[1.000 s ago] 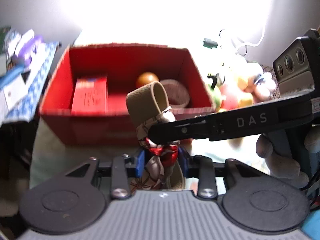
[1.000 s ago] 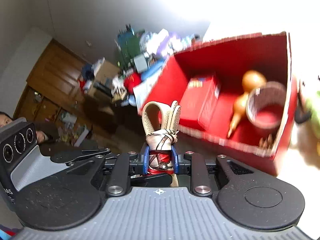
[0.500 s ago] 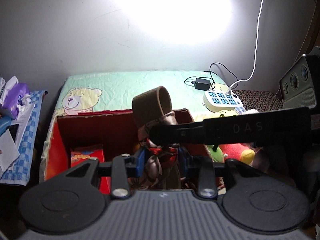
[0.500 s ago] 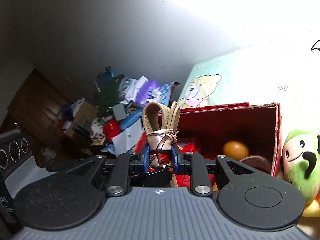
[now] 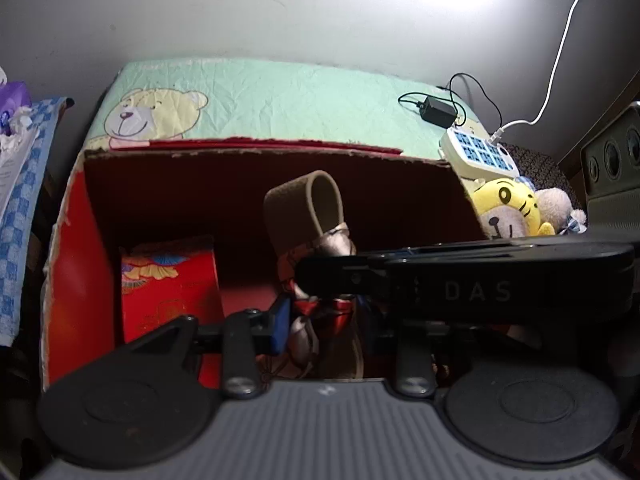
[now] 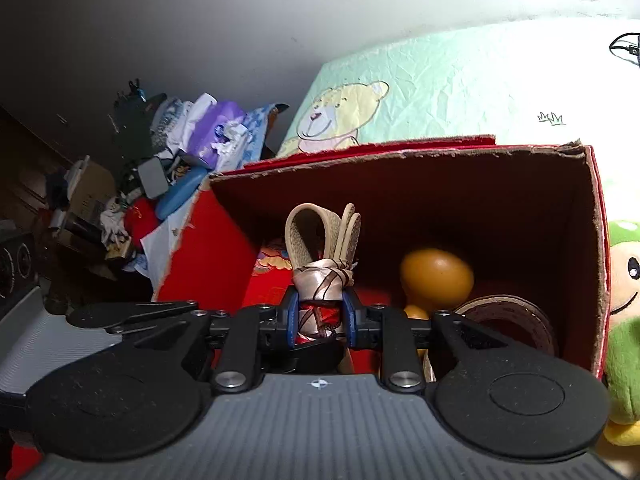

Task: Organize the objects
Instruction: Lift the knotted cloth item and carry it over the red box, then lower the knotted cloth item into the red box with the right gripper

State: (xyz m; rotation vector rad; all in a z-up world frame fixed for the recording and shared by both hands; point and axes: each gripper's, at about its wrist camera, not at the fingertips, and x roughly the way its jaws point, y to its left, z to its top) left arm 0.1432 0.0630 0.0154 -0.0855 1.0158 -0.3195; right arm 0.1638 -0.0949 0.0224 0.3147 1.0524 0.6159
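Both grippers are shut on one bundle: a beige looped strap tied with a patterned silk scarf (image 5: 316, 240), also in the right wrist view (image 6: 322, 276). My left gripper (image 5: 324, 318) grips its lower part. My right gripper (image 6: 320, 316) grips it from the side; its black finger (image 5: 460, 280) crosses the left wrist view. The bundle hangs low over the open red cardboard box (image 5: 68, 216), which also shows in the right wrist view (image 6: 596, 240).
In the box lie a red packet (image 5: 168, 280), an orange gourd (image 6: 436, 276) and a round woven container (image 6: 516, 320). Plush toys (image 5: 508, 212) sit right of the box, with a power strip (image 5: 476, 152) behind. A cluttered pile (image 6: 180, 148) lies to the left.
Both grippers, still holding the bundle, dropped lower toward the box opening; the box now fills more of both views, and the right wrist view faces straight into it.
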